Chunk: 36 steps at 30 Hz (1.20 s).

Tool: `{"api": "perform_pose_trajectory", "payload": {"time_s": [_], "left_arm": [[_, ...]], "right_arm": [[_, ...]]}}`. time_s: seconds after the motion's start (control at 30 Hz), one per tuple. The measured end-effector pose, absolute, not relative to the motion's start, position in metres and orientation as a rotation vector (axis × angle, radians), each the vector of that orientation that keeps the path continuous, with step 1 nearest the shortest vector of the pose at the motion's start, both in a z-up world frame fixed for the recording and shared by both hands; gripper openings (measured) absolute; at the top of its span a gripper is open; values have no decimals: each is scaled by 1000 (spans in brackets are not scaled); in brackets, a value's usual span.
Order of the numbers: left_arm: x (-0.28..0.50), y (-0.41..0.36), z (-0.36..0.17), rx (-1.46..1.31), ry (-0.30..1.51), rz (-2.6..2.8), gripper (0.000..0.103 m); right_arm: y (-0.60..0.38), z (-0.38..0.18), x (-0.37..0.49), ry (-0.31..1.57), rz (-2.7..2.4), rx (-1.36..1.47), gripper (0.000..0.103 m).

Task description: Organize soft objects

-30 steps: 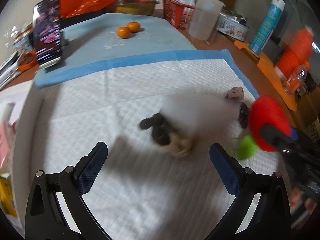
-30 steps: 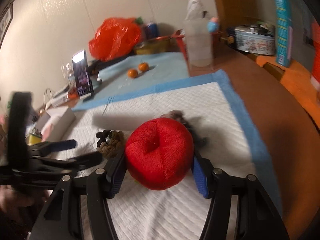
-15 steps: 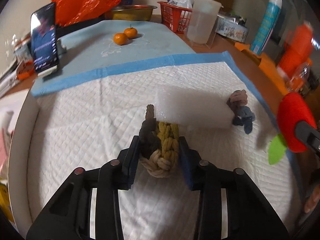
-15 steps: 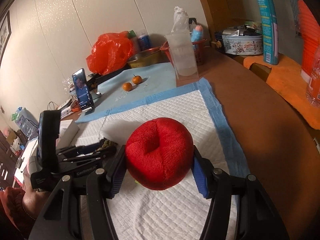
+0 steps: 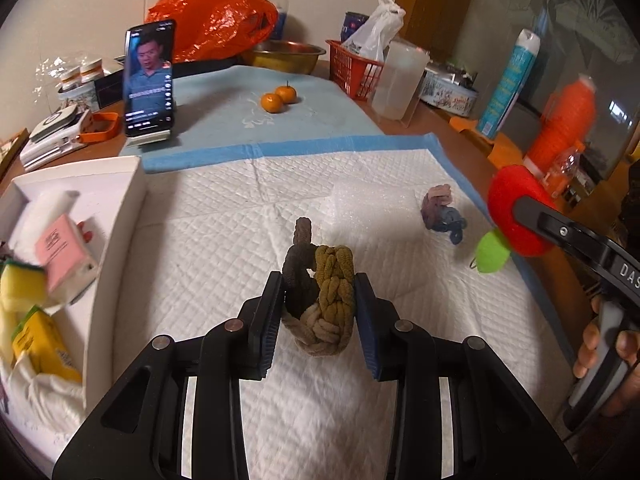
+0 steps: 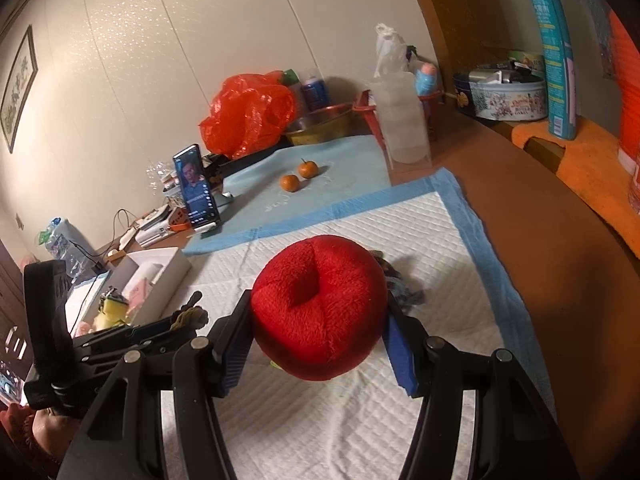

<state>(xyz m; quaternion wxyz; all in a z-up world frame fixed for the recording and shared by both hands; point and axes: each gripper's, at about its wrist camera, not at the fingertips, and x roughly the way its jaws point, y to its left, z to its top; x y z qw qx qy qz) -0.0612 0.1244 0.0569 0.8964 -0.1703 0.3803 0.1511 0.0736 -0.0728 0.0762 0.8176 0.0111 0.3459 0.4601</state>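
My left gripper (image 5: 318, 300) is shut on a knotted rope toy (image 5: 322, 304) of brown, olive and beige cord, held over the white quilted pad (image 5: 224, 236). My right gripper (image 6: 318, 320) is shut on a red plush apple (image 6: 318, 306), held above the pad; the apple also shows in the left wrist view (image 5: 516, 208) with a green leaf (image 5: 490, 256). A white foam block (image 5: 372, 204) and a small purple-blue cloth toy (image 5: 440, 214) lie on the pad. A white box (image 5: 120, 208) at the left holds sponges, a pink pack and white cloth.
A phone (image 5: 149, 80) stands on the light blue mat with two tangerines (image 5: 279, 98). Behind are an orange bag (image 5: 216, 14), a metal bowl (image 5: 286, 56), a red basket (image 5: 352, 68) and a clear jug (image 5: 396, 80). Brown table (image 6: 540, 248) lies right.
My left gripper closed on the rope toy and has lifted it off the pad, swinging left so the white box shows. My right gripper keeps the apple and has risen slightly.
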Motion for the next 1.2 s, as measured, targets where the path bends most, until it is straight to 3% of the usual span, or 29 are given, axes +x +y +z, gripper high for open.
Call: {"api": "perform_pose_trajectory", "payload": {"time_s": [0.6,1.2], "left_arm": [[-165,167,135,-410,558,416,34],[-230,202,157,-444,452,475,34]], "right_arm": [[-47,111,18,632,1051,23,60],[-14,126,-23,583,1083,1,60]]}}
